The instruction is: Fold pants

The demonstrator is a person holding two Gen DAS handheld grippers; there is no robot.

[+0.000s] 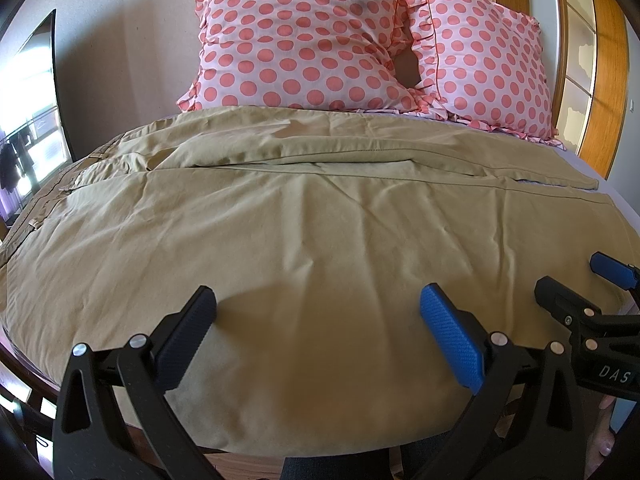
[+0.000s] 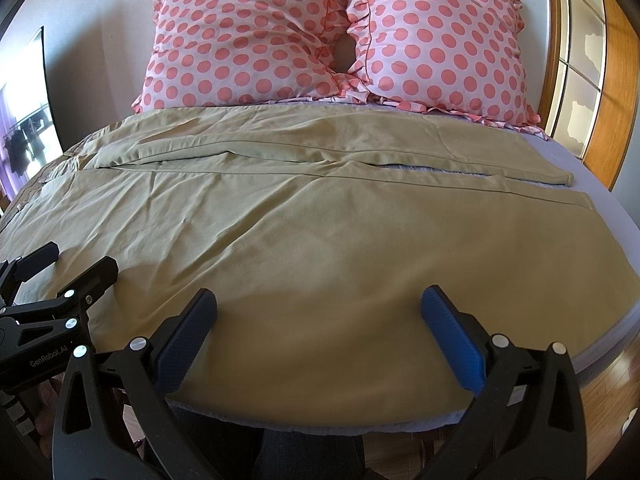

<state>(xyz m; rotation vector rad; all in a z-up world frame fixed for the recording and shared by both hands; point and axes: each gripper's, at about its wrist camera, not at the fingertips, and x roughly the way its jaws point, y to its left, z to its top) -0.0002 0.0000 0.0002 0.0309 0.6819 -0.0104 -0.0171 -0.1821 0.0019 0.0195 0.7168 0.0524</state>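
Khaki pants [image 1: 304, 216] lie spread flat across the bed, waistband at the left, leg hems at the right; they also fill the right wrist view [image 2: 320, 232]. The far leg lies beside the near leg, with a narrow gap near the hems. My left gripper [image 1: 318, 304] is open and empty, hovering over the near leg by the bed's front edge. My right gripper [image 2: 319, 304] is open and empty, over the near leg further right. Each gripper shows in the other's view: the right one [image 1: 568, 280] at the right edge, the left one [image 2: 80, 260] at the left edge.
Two pink polka-dot pillows [image 1: 304, 40] [image 2: 440, 44] lean against the wall at the head of the bed. A lilac sheet [image 2: 592, 184] shows at the right. A wooden door frame [image 2: 616, 80] stands right, a window [image 1: 28, 120] left. Wooden floor [image 2: 616, 380] lies below.
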